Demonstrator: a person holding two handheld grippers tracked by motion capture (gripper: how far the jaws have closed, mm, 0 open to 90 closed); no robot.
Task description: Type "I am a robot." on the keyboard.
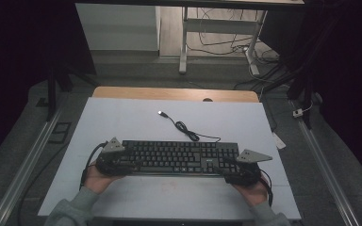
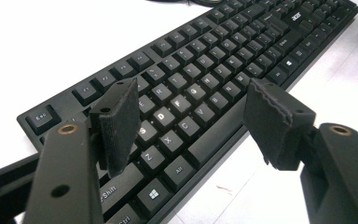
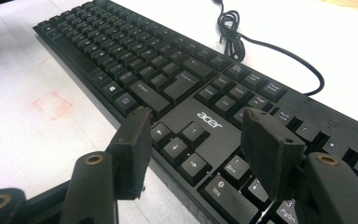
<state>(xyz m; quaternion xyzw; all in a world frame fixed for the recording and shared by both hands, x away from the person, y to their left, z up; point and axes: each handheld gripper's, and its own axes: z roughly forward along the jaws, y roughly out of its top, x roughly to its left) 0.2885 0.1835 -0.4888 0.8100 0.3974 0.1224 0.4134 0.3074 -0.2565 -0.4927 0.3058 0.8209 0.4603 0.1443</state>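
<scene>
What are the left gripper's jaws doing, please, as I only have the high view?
Observer: The left gripper is open, jaws apart over the keyboard around the D key.
Operator: Thank you. And the right gripper?
Observer: The right gripper is open too, jaws either side of the arrow keys.
Operator: Is any brand readable?
Observer: Yes, an acer logo sits just above those arrow keys.
</scene>
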